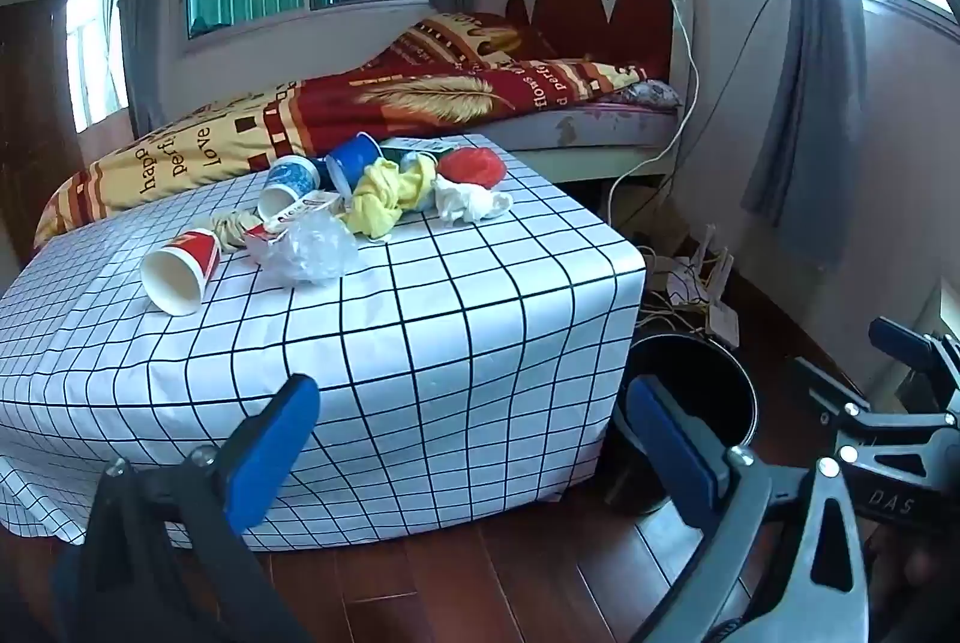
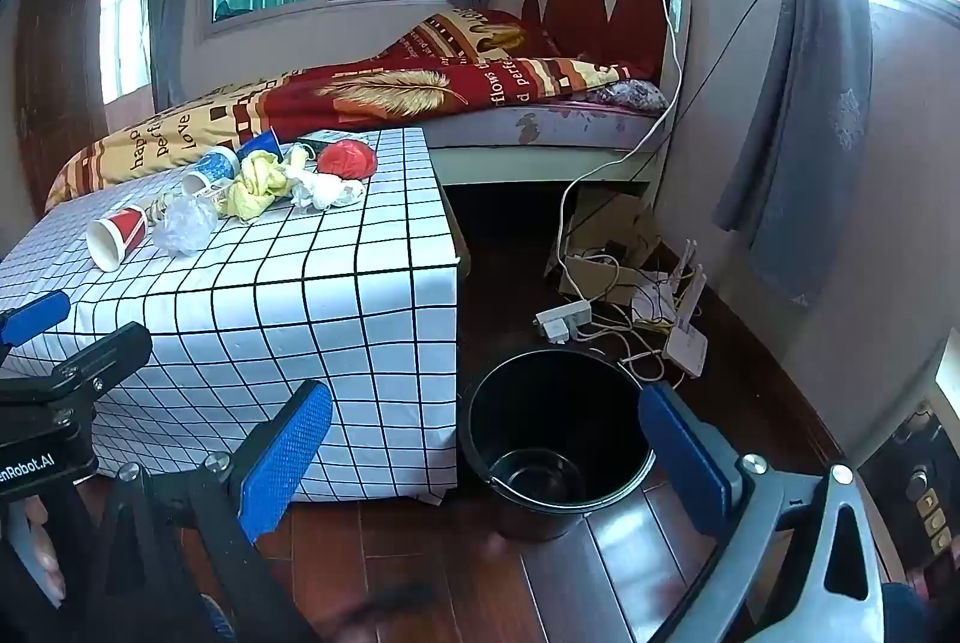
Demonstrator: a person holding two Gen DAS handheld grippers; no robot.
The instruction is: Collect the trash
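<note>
trash pile (image 1: 372, 199) lies well beyond both open, seemingly empty grippers.

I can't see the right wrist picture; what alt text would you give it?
An open, empty two-finger gripper with blue pads points at an empty black bucket on a wooden floor, beside a table under a checked cloth. On the table lie a red paper cup, crumpled plastic, a yellow rag and tissue. A bed stands behind.
</note>
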